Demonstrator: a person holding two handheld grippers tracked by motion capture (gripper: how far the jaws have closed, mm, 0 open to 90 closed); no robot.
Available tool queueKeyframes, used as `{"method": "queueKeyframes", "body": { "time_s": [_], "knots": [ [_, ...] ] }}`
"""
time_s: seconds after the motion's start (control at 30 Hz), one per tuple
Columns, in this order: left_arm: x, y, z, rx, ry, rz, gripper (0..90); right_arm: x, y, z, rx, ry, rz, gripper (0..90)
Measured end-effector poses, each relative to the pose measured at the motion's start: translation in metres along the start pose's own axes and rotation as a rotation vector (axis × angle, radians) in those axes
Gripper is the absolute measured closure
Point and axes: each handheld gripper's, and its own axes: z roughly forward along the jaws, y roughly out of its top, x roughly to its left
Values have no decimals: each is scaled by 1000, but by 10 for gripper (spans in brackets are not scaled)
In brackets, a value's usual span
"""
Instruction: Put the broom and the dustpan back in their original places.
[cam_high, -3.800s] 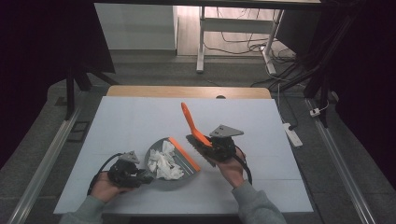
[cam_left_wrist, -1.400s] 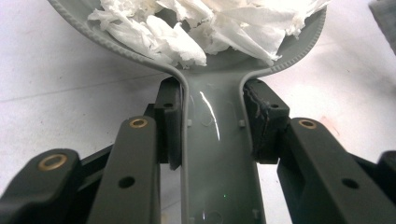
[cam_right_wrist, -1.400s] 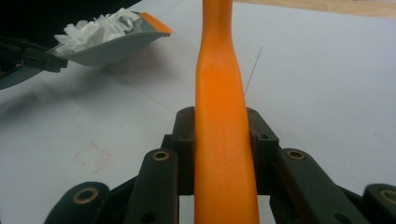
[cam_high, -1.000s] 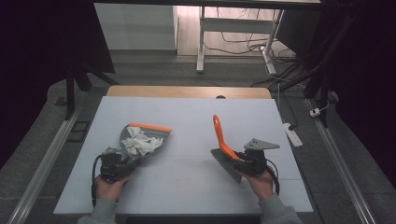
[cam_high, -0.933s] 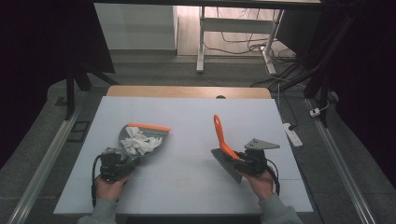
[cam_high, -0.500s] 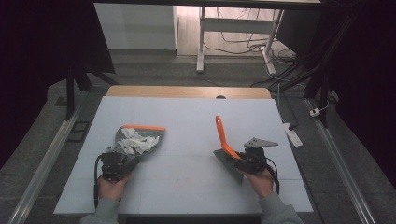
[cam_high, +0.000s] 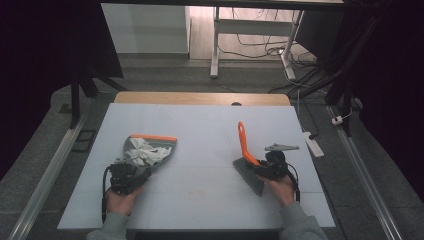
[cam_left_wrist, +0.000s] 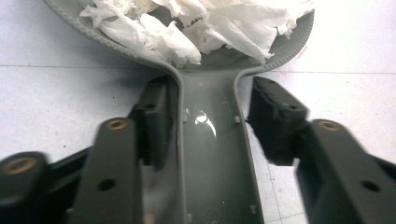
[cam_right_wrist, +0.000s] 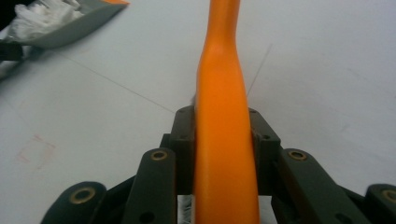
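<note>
A grey dustpan (cam_high: 161, 146) with an orange lip lies flat at the left of the white table (cam_high: 205, 125), holding crumpled white paper (cam_high: 142, 152). Its handle (cam_left_wrist: 210, 154) runs between the jaws of my left gripper (cam_left_wrist: 210, 100), which have just been opening; the right pad (cam_left_wrist: 273, 116) stands clear of it. My right gripper (cam_high: 256, 168) is shut on the orange handle (cam_right_wrist: 222, 93) of a hand brush, both pads against it, though its jaws have just eased slightly wider. The grey bristles (cam_high: 250, 176) rest on the table and the handle slants up and away.
A table frame and loose cables (cam_high: 260, 45) stand on the floor beyond the far edge. A white power strip (cam_high: 312, 142) lies off the table's right side. Metal rails (cam_high: 50, 170) run along both sides.
Since the oldest frame the dustpan went left and the brush right, away from the centre. In the last second the dustpan settled onto the table and the brush sank a little.
</note>
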Motion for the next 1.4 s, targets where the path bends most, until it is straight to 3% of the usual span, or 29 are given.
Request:
{"method": "queueKeyframes", "body": {
  "time_s": [0.1,0.17,0.33,0.7,0.8,0.97,1.07,1.27,1.4],
  "knots": [
    [0,0,-2,2,0,10,379,-6,0,1,10,2,6,673],
    [0,0,-4,2,-2,19,339,-7,1,1,13,-17,-17,650],
    [2,1,-8,5,-27,39,290,-11,2,3,26,-33,-27,613],
    [2,1,-15,-7,-56,78,272,-18,3,10,84,-117,-35,479],
    [1,2,-16,-10,-65,88,272,-21,2,11,95,-109,-12,469],
    [1,2,-16,-11,-61,101,271,-20,3,13,104,-127,-25,436],
    [0,3,-18,-15,-58,118,272,-18,3,12,100,-165,-36,415],
    [-1,5,-24,-33,-59,175,274,-12,5,6,62,-184,-78,418],
    [-1,7,-30,-36,-66,209,294,-1,6,-8,15,-140,-132,424]
  ]
}}
